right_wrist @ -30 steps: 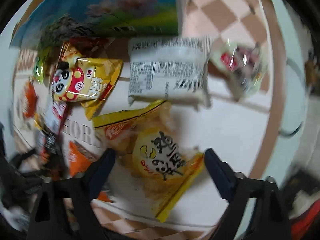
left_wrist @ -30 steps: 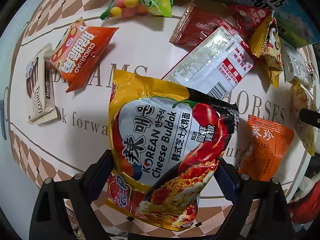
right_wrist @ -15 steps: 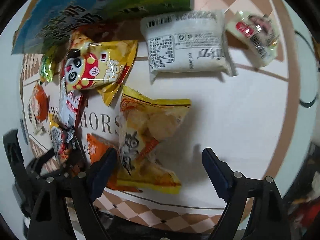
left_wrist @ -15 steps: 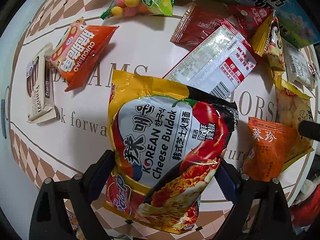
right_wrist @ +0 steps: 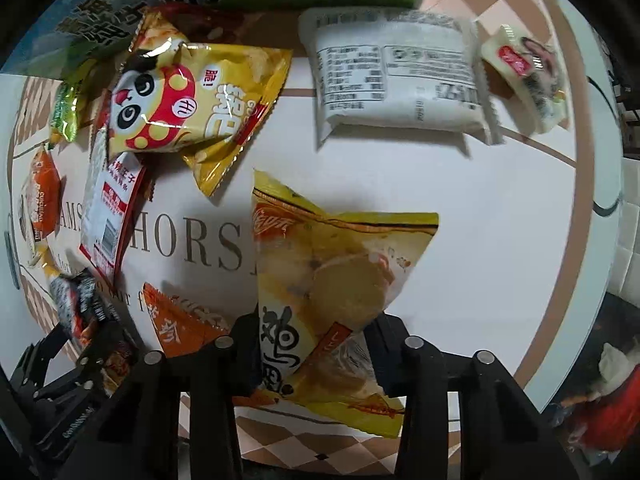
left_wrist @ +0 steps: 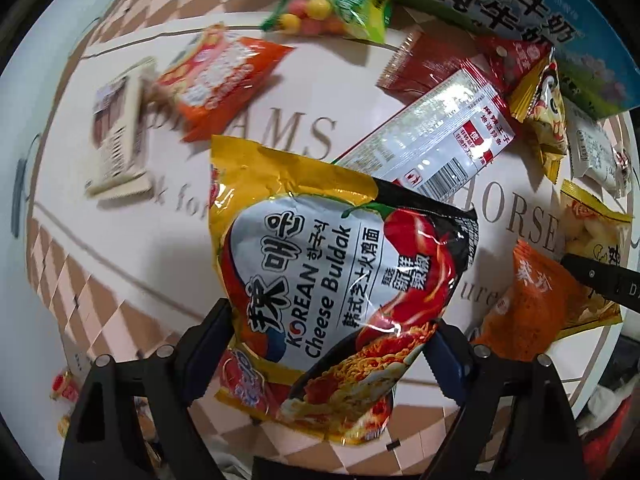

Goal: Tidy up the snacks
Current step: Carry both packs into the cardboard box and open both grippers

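My left gripper [left_wrist: 332,344] is shut on the big yellow Korean Cheese Buldak noodle bag [left_wrist: 336,264] and holds it over the round white table [left_wrist: 168,240]. My right gripper [right_wrist: 316,340] is shut on the lower end of a yellow chip bag [right_wrist: 332,280], which also shows at the right edge of the left wrist view [left_wrist: 596,232]. An orange packet [left_wrist: 536,304] lies beside it, seen too in the right wrist view [right_wrist: 176,324]. The left gripper shows at lower left in the right wrist view [right_wrist: 80,360].
Scattered snacks: a candy bag [left_wrist: 336,16], an orange puff bag [left_wrist: 216,80], a wafer pack [left_wrist: 116,136], a long silver-red packet [left_wrist: 436,140], a panda chip bag [right_wrist: 192,108], a white pack [right_wrist: 396,80] and a small pack [right_wrist: 524,76]. A milk carton box [left_wrist: 520,8] stands at the back.
My right gripper has closed on the yellow chip bag, which was lying between its open fingers. The left gripper with the noodle bag has shifted slightly.
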`<act>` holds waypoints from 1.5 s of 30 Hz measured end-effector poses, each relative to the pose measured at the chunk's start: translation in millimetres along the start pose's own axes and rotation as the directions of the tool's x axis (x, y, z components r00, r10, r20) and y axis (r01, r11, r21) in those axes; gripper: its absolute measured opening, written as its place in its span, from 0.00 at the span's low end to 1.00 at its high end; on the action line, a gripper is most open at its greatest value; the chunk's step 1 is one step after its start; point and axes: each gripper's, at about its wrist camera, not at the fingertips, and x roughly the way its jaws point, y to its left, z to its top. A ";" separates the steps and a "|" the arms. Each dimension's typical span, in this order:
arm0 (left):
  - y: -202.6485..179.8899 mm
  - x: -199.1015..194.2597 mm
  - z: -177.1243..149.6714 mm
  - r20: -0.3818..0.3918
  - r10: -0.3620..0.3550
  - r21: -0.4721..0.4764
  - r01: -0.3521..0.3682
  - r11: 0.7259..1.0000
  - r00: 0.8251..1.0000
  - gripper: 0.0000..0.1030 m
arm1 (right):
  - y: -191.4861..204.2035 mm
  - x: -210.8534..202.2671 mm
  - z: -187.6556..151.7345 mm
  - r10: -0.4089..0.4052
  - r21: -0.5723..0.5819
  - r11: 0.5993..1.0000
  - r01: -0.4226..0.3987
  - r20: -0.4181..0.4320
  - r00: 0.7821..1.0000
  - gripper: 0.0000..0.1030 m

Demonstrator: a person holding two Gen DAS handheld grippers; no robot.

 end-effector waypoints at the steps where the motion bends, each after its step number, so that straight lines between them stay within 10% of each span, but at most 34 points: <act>1: 1.9 -3.9 -3.8 0.002 -0.008 -0.009 0.008 1.000 1.000 0.82 | -1.9 -3.5 -4.6 0.015 0.005 1.000 -0.015 0.011 1.000 0.41; 17: 2.0 -106.3 -40.2 0.177 -0.081 0.033 0.077 0.997 0.981 0.82 | -50.3 -115.7 -52.7 0.279 0.022 0.958 -0.285 0.140 0.950 0.40; 31: -72.6 -224.1 117.7 0.317 -0.216 0.270 0.131 0.954 0.923 0.82 | 4.0 -222.4 18.2 0.350 0.020 0.927 -0.375 0.316 0.882 0.40; 45: -96.5 -180.7 280.9 0.162 -0.276 0.303 0.219 0.928 0.947 0.82 | 15.8 -211.9 173.3 0.300 0.062 0.939 -0.339 0.334 0.893 0.40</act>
